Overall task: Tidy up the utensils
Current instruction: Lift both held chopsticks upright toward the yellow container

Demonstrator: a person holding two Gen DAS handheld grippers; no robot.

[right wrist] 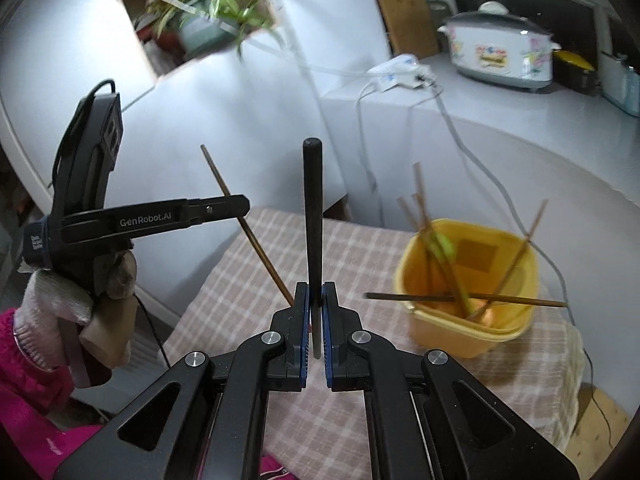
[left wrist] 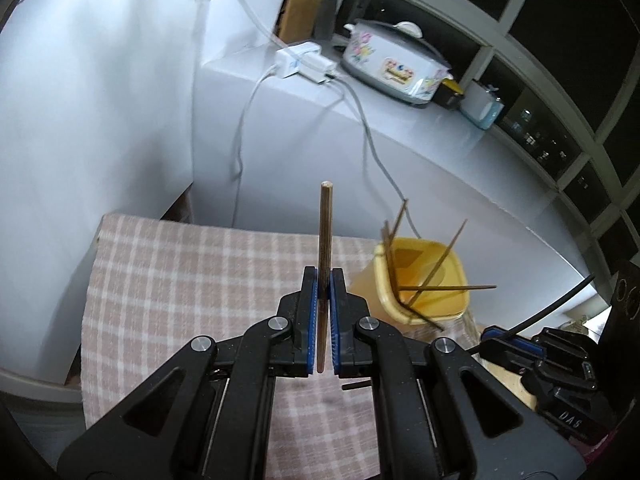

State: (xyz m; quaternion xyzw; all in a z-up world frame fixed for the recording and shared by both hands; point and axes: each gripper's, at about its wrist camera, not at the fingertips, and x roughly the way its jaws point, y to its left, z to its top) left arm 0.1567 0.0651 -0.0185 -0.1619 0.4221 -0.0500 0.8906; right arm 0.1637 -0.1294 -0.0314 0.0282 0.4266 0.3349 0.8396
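My left gripper (left wrist: 324,276) is shut on a brown wooden chopstick (left wrist: 325,224) that sticks up between its pads, above the pink checked cloth (left wrist: 192,280). My right gripper (right wrist: 315,290) is shut on a black chopstick (right wrist: 312,208) that points up and away. A yellow square container (left wrist: 424,280) stands on the cloth at the right and holds several thin brown chopsticks that lean over its rim; it also shows in the right wrist view (right wrist: 468,320). In the right wrist view the left gripper (right wrist: 236,204) is at the left, its brown chopstick (right wrist: 244,220) slanting down.
A white counter (left wrist: 400,132) behind the cloth carries a flowered rice cooker (left wrist: 394,64), a power strip (left wrist: 306,62) with hanging cables and a small tub (left wrist: 482,106). A potted plant (right wrist: 204,12) stands in a wall opening. The cloth's edge drops off at the left.
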